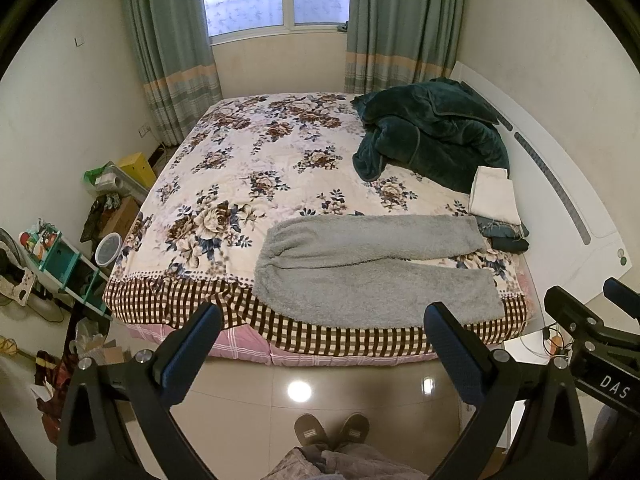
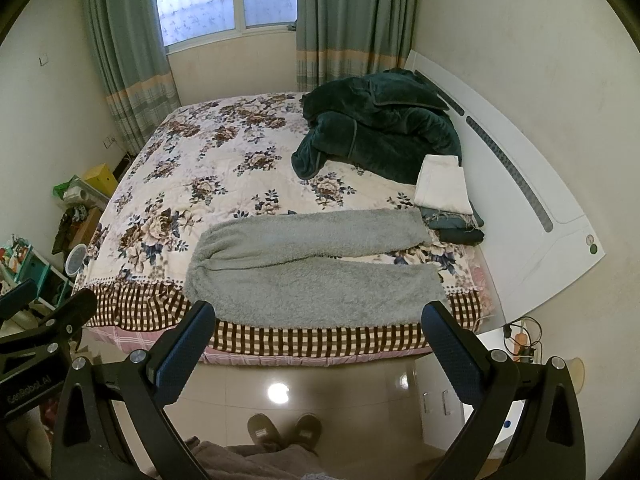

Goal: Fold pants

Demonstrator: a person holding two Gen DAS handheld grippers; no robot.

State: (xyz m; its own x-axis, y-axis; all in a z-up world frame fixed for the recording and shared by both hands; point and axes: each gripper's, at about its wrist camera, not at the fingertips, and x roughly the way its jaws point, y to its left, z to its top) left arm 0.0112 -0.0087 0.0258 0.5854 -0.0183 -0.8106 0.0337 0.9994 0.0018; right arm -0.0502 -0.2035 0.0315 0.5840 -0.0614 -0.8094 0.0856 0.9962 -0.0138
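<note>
Left of the bed, the floor holds a teal open shelf unit, a round white fan, a brown cardboard box and a yellow box. The floral quilted bedspread with a brown checked border covers the bed; its left and middle areas carry nothing. The fluffy grey fleece pants lie flat near the front edge on the right half, waistband to the left, both legs extending right and spread slightly apart; the nearer leg reaches the checked border. Behind them, a crumpled dark green plush blanket lies against the white headboard. A folded white cloth rests on a small stack of dark folded garments, just beside the cuff of the farther leg.

The left tool is held above the glossy tiled floor in front of the bed, pointing at the pants; its jaws stand wide apart, released, grasping nothing. The right tool is held beside it at a similar height, likewise released and empty. Neither touches the pants.

The person's brown slippers stand on the floor short of the bed edge. At the right, a white bedside cabinet stands close to the bed corner.
</note>
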